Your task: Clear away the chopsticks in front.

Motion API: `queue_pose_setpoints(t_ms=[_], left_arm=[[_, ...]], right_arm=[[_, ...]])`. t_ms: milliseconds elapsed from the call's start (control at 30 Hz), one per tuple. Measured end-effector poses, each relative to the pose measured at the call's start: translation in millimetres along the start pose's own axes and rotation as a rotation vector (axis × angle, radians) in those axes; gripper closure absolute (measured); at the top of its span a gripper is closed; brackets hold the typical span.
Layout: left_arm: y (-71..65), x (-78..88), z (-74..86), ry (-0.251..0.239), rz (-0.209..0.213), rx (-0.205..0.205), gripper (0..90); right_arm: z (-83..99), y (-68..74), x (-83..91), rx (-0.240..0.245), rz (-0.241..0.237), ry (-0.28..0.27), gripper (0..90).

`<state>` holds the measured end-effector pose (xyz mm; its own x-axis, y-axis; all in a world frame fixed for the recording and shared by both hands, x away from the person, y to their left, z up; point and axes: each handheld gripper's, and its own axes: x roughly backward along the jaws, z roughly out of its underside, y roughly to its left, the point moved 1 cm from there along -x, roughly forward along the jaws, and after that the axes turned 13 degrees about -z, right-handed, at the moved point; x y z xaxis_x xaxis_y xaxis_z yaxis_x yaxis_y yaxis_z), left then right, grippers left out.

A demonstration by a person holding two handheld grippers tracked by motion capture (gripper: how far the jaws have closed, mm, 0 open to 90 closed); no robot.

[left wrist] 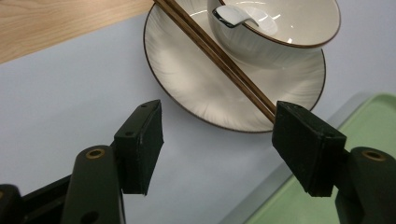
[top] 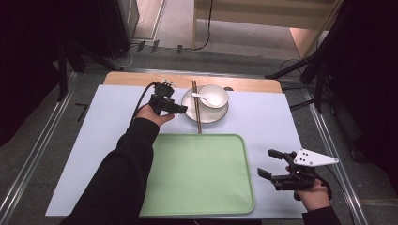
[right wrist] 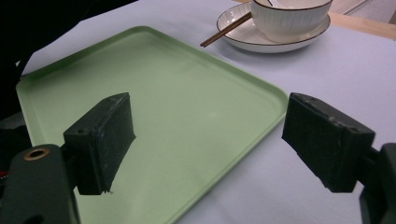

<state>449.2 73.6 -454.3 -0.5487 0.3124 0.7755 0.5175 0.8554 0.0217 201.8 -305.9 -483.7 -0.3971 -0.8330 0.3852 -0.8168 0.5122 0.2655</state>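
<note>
Reaching with my left gripper [left wrist: 217, 140], jaws wide and empty, I face the chopsticks [left wrist: 219, 56] lying across the plate [left wrist: 196, 88] rim, their long axis slanting toward my right-hand pad (near end almost at it). My right gripper [top: 270, 164] waits open, well apart.

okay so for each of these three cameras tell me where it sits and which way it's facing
High view: above the person's side, facing forward and down on the green tray; both forearms and tongs show.
Left gripper view: on the left tongs, facing the plate, chopsticks and bowl; its open jaws show.
Right gripper view: on the right tongs, facing across the tray; its open jaws show.
Both gripper views share the plate.
</note>
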Motion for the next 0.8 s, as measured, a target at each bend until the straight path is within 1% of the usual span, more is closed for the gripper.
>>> queue_pose_setpoints(t_ms=[67,100,133,200,233,267,300,333,433,567,633,667,700,767,800], left_arm=[[-4.4,-6.8,-3.1,0.004,0.006,0.006,35.9],[-9.1,-13.9,-4.5,0.011,0.002,0.007,36.5],[-9.1,-13.9,-4.5,0.011,0.002,0.007,36.7],[-13.4,-20.8,-5.2,0.019,-0.005,0.002,37.2],[-16.7,-27.5,-5.7,0.026,-0.013,0.006,37.3],[-16.7,-27.5,-5.7,0.026,-0.013,0.006,37.4],[-19.1,-33.3,-6.2,0.035,-0.019,0.013,37.6],[-19.1,-33.3,-6.2,0.035,-0.019,0.013,37.8],[-23.7,-40.3,-7.2,0.033,-0.028,0.012,37.9],[-29.1,-45.3,-8.7,0.031,-0.027,0.014,37.9],[-31.7,-48.5,-8.8,0.033,-0.038,0.003,37.9],[-32.4,-51.9,-8.3,0.037,-0.04,0.008,38.3],[-32.4,-51.9,-8.3,0.037,-0.04,0.008,38.6],[-31.0,-54.4,-7.4,0.049,-0.037,0.022,39.1],[-30.0,-56.2,-6.5,0.055,-0.043,0.026,39.4]], right_arm=[[0.0,0.1,0.2,0.004,-0.002,-0.001,17.2],[0.1,0.1,0.4,0.004,-0.001,0.0,17.2],[0.1,0.1,0.4,0.004,-0.001,0.0,17.2],[0.5,0.4,1.5,0.003,-0.002,-0.003,17.2],[0.9,0.4,1.9,0.002,-0.001,-0.005,17.2],[0.9,0.4,1.9,0.002,-0.001,-0.005,17.2],[1.4,0.4,2.8,0.002,0.001,-0.005,17.2],[1.4,0.4,2.8,0.002,0.001,-0.005,17.2],[2.5,0.1,4.6,0.002,0.001,-0.01,17.2],[3.7,-0.4,5.6,-0.002,0.003,-0.01,17.2],[4.1,-0.9,6.6,-0.003,0.002,-0.013,17.2],[4.4,-1.0,7.4,-0.004,0.003,-0.015,17.2],[4.4,-1.0,7.4,-0.004,0.003,-0.015,17.2],[4.6,-0.5,8.0,-0.004,0.002,-0.016,17.2],[4.6,-0.1,8.1,-0.005,0.002,-0.014,17.2]])
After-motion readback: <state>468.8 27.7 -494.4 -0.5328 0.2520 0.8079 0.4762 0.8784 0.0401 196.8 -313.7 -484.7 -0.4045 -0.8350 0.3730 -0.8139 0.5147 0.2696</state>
